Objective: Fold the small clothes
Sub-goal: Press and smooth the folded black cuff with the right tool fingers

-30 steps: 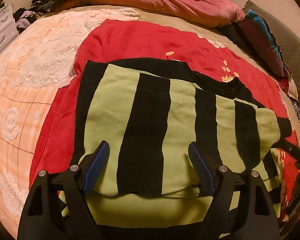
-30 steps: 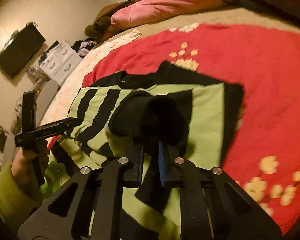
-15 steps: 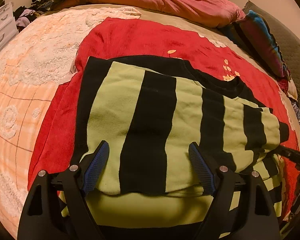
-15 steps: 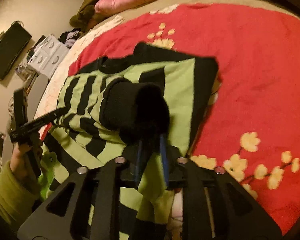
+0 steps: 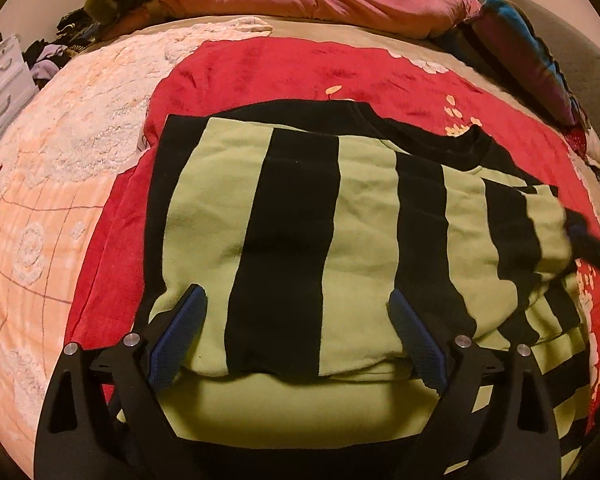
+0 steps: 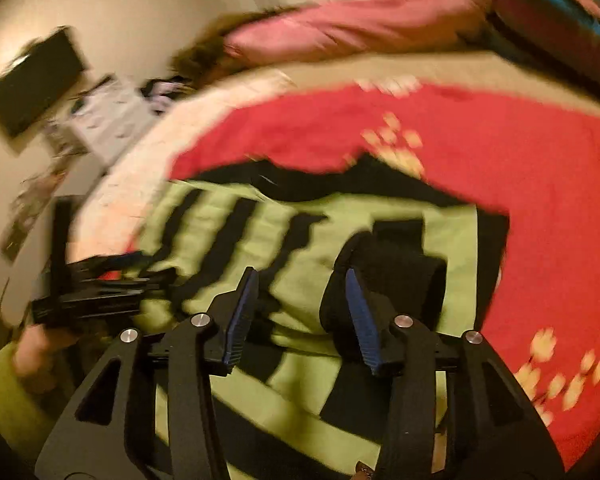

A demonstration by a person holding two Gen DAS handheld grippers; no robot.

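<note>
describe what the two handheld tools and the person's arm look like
Both the left tool and right tool have black angular frames with triangular cutouts, silver round bolts and ribbed blue finger pads. The person's hand emerges from a lime-green sleeve.

Left tongs spread wide above the striped sweater (green and black) on the red blanket.

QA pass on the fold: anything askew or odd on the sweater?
The striped sweater lies mostly flat on the red blanket, but its black cuff sits bunched up on top instead of flat. The folded layers' edges near the left gripper don't line up. No damage visible.
</note>
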